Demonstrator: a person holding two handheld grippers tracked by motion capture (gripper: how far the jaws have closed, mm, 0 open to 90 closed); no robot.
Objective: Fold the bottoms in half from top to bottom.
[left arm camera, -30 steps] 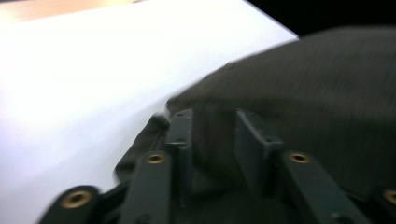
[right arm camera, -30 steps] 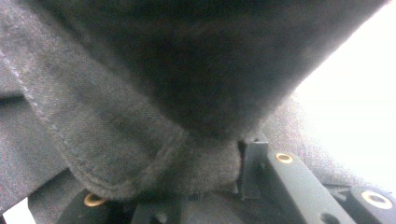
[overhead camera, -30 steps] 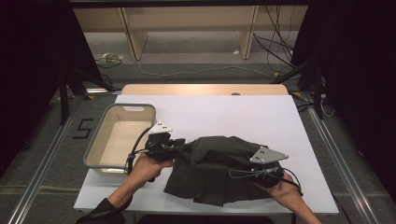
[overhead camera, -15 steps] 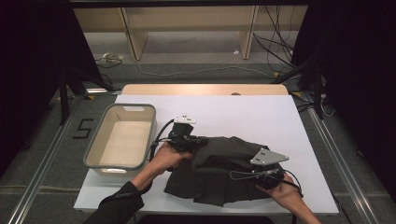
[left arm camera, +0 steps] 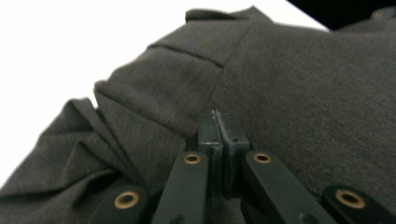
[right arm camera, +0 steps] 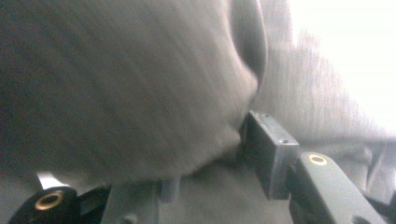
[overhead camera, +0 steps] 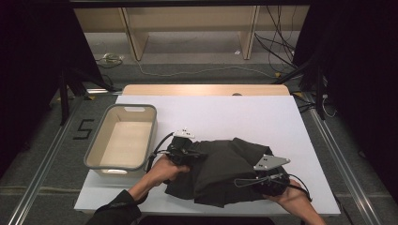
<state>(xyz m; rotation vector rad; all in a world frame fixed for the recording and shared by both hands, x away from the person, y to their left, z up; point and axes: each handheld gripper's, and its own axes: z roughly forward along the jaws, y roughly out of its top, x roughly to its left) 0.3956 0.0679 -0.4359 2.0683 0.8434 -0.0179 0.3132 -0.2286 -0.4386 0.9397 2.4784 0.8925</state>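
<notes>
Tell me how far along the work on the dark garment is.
Done so far: the dark garment lies bunched on the white table, partly gathered. In hand: the left gripper is shut at a fold near its left edge, and the right gripper has its jaws just opening, with cloth between them. Left: the grey bin beside it holds nothing yet, and the garment is not neatly folded.

Garment [overhead camera: 220,171]: dark charcoal grey, plain, fine heathered weave in the left gripper view. Table [overhead camera: 244,112] top white; tub [overhead camera: 123,140] grey outside, cream inside. Left gripper [left arm camera: 223,122] black with brass-coloured rivets; right gripper [overhead camera: 263,180] carries a grey plate.
</notes>
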